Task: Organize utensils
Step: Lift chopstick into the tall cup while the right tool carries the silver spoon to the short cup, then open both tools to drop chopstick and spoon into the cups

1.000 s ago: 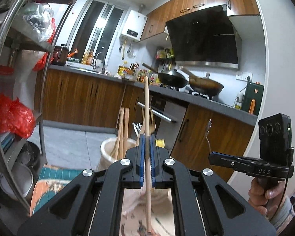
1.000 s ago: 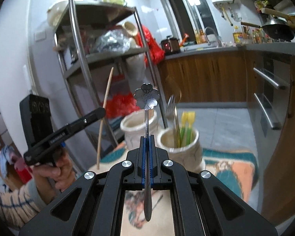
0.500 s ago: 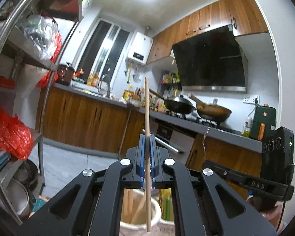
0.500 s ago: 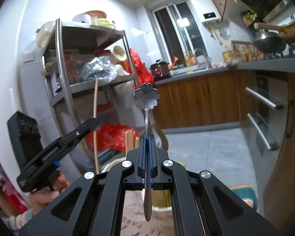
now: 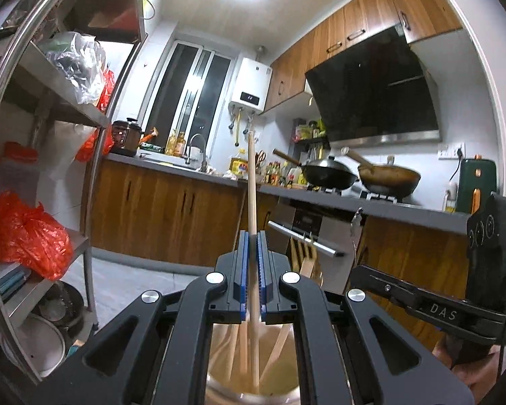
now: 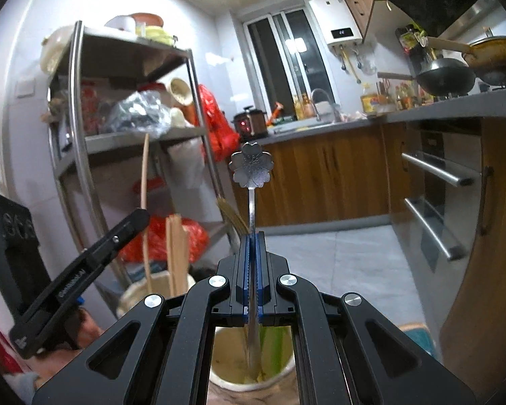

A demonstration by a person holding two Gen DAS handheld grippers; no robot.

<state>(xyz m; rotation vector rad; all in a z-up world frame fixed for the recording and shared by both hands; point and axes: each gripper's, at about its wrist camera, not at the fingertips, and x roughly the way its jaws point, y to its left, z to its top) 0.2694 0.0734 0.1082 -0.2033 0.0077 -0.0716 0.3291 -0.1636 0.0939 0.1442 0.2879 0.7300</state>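
Two tools pinch slim wooden chopstick (image 5: 252, 202), flower-ended metal spoon (image 6: 251, 168).

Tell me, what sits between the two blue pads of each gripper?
Left wrist view: a wooden chopstick stands upright in the left gripper, its lower end in a holder. Right wrist view: a flower-ended metal utensil stands in the right gripper.

Showing pale, matt wood on the chopstick (image 5: 252, 182), shiny embossed metal on the flower-ended spoon (image 6: 251, 168), glazed cream ceramic on the holder (image 6: 253, 379), matt black plastic on gripper arms.
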